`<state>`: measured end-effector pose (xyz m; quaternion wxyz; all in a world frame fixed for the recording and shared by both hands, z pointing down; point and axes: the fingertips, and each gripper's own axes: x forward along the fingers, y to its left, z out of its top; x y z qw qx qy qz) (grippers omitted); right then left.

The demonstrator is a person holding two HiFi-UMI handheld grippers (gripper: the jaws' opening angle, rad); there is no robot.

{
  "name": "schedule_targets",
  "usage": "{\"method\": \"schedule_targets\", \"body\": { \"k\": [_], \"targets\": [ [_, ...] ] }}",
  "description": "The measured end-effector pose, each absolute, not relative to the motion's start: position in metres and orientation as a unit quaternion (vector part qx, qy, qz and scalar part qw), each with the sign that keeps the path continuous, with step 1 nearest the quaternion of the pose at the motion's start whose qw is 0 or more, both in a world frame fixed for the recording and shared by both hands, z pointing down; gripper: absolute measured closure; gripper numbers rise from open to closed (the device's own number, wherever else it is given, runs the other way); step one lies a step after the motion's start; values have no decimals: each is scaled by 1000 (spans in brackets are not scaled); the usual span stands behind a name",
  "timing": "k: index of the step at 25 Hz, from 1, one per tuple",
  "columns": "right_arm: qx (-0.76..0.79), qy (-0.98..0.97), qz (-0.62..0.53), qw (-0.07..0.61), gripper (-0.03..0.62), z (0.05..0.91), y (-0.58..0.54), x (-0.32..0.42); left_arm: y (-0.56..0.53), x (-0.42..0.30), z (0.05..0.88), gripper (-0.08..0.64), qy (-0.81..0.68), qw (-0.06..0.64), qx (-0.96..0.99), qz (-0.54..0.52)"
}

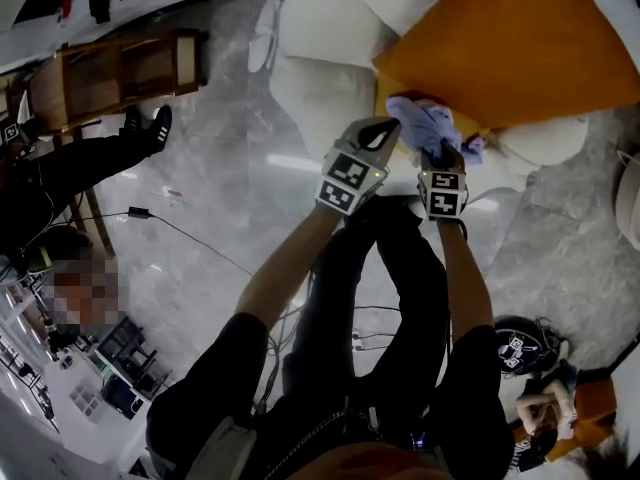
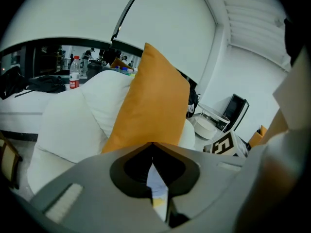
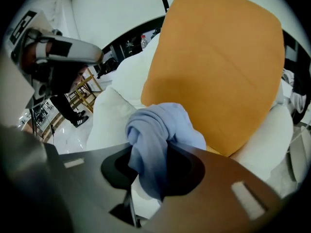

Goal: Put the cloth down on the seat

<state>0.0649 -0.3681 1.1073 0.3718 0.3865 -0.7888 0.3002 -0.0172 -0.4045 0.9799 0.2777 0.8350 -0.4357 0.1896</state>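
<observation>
**Cloth bunched in the right gripper, at the front of the armchair**

In the head view, a pair of black shoes [image 1: 150, 125] with white stripes stands on the marble floor [image 1: 220, 198] at the far left, well apart from the work. No brand name on them can be read.

Farther right, the left gripper [image 1: 390, 128] points up at the white armchair [image 1: 320, 28]. Its tip lies just beside the left edge of the cloth [image 1: 425, 123]. In its own view the two jaw tips meet. A pale blue sliver shows in the slot behind them, and whether that is pinched cannot be told. A bottle [image 2: 74, 73] with a red label stands far off at that view's left, and its print is too small to read.

The light blue cloth sits just in front of the orange cushion [image 1: 500, 48], over the front of the seat [image 1: 545, 138]. Whether it touches the seat cannot be told.

The right gripper [image 1: 440, 156] comes up from below with its jaws clamped on the cloth. In the right gripper view the cloth is a twisted bunch that rises between the jaws and spills over their tips.

Each gripper's cube shows only black-and-white square markers, with no words.
</observation>
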Motion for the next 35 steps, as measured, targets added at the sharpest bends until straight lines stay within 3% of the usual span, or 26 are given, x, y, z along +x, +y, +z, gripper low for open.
{"method": "schedule_targets", "body": {
  "k": [15,20,28,35],
  "targets": [
    [390,-757,317,417,480,1203,-366,63,-388,-66,995,554,-458,275,826,181],
    [403,-741,357,401,471,1222,-361,69,-383,-67,1003,554,-453,272,828,185],
    [418,-751,345,378,408,1173,-359,80,-378,-57,981,554,-441,270,834,193],
    [409,-764,350,355,421,1102,-353,85,-376,-34,926,554,-422,252,847,201]
  ]
}}
